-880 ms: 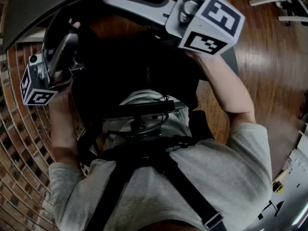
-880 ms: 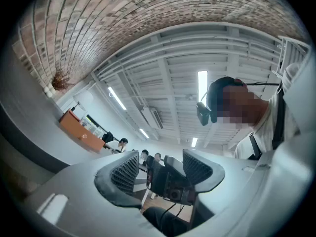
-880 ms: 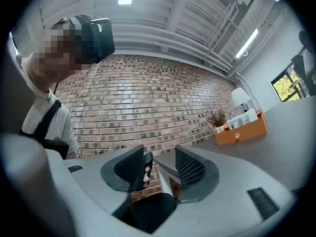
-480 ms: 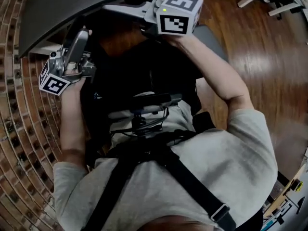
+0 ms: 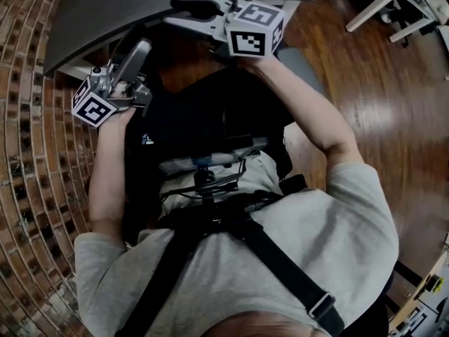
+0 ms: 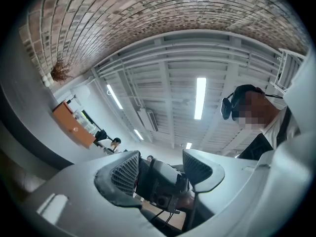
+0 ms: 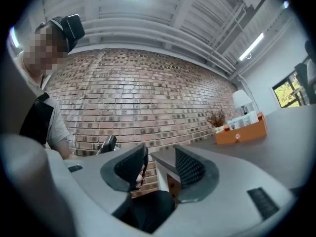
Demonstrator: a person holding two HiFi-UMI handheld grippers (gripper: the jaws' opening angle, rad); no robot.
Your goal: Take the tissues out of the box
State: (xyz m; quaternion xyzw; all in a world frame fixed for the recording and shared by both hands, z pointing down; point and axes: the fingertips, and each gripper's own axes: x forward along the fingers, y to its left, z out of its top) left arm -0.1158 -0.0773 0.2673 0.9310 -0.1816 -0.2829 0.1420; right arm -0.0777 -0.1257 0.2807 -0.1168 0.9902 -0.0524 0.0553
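No tissue is in any jaw. An orange box [image 7: 242,130] with white things in it stands far off on the grey table [image 5: 140,5]; it also shows as the orange box [image 6: 74,125] in the left gripper view. My left gripper [image 5: 140,48] is held by my chest under the table's edge, tilted upward. Its jaws [image 6: 160,164] stand apart with nothing between them. My right gripper [image 5: 184,12] points left, near the table's edge. In its own view the right gripper [image 7: 160,164] shows a narrower empty gap.
A brick wall [image 7: 148,98] runs along the left side, and brick paving [image 5: 35,188] lies below. Wooden floor [image 5: 393,118] spreads to the right. A white lamp [image 7: 240,100] and a dried plant [image 7: 216,117] stand beside the orange box. People [image 6: 111,142] are far behind.
Both grippers have moved up the picture toward the table's edge. The right one has turned so that its jaws point left. More of the brick paving now shows.
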